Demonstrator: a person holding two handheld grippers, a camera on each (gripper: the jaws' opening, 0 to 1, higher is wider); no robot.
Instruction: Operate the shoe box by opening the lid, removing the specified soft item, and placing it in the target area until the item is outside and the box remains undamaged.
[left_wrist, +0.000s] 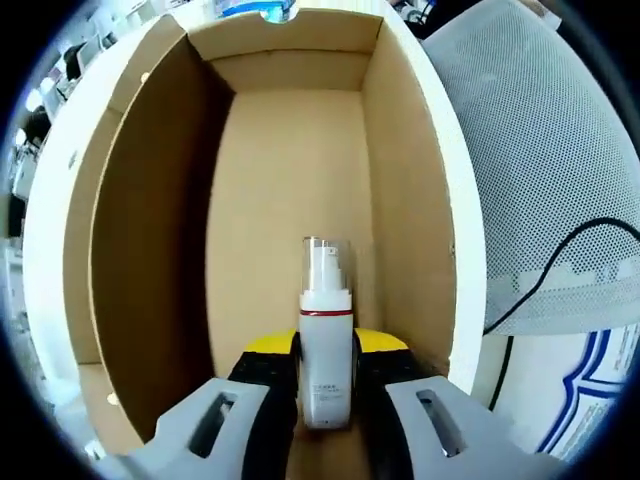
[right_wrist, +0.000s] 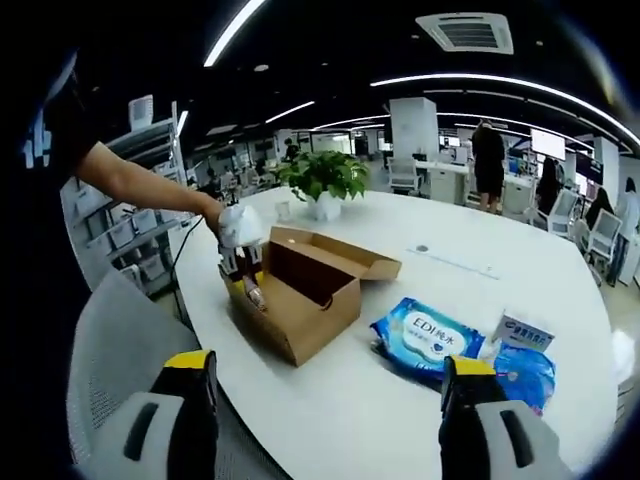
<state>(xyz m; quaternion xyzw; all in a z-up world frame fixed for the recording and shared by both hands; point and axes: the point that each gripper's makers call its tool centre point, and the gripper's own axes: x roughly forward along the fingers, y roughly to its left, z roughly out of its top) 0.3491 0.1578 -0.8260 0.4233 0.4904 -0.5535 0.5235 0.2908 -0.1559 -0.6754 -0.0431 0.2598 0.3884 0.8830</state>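
Observation:
The open cardboard shoe box (left_wrist: 150, 200) surrounds my left gripper (left_wrist: 327, 350), which reaches inside it. That gripper is shut on a white pump bottle (left_wrist: 325, 330) with a clear cap and a red band, gripped around its body. In the right gripper view the same box (right_wrist: 310, 310) sits on a white round table (right_wrist: 450, 260), its lid (right_wrist: 345, 258) folded back. A person's hand holds the left gripper (right_wrist: 240, 255) at the box's left end. My right gripper (right_wrist: 325, 400) hangs high above the table's near edge, jaws wide apart and empty.
Two blue wipe packs (right_wrist: 425, 340) (right_wrist: 530, 368) and a small white carton (right_wrist: 525, 330) lie right of the box. A potted plant (right_wrist: 322, 180) stands at the table's far side. A mesh chair back (right_wrist: 110, 340) is close at the left, and a black cable (left_wrist: 560, 260) runs beside the box.

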